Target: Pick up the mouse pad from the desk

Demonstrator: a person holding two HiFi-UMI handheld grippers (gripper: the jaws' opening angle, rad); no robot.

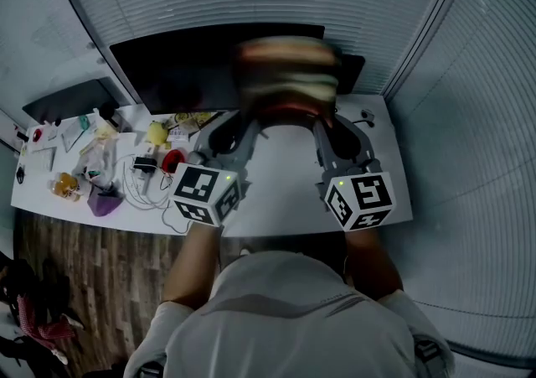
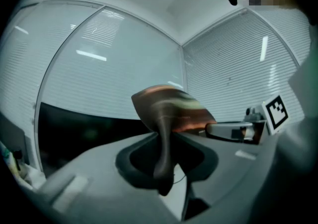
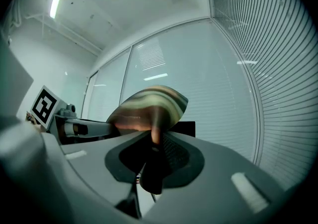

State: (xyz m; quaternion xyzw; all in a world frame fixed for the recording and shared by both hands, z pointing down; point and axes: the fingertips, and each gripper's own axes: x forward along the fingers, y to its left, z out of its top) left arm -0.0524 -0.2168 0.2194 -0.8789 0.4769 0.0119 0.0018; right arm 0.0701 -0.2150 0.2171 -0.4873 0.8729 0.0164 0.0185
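Observation:
The mouse pad (image 1: 286, 73), striped in brown, green and cream, hangs blurred in the air above the white desk (image 1: 276, 192), held at both sides. My left gripper (image 1: 244, 121) is shut on its left edge and my right gripper (image 1: 323, 121) on its right edge. In the left gripper view the pad (image 2: 169, 110) bends upward from the pinched jaws of the left gripper (image 2: 164, 168), with the other gripper (image 2: 238, 131) beside it. The right gripper view has the pad (image 3: 151, 105) rising from the right gripper (image 3: 151, 168).
A dark monitor (image 1: 167, 66) stands at the desk's back, before window blinds. The desk's left part holds clutter: a yellow toy (image 1: 157, 132), a red object (image 1: 173, 158), cables (image 1: 142, 188), a purple bag (image 1: 104, 200). Wooden floor (image 1: 92, 276) lies below the desk's near edge.

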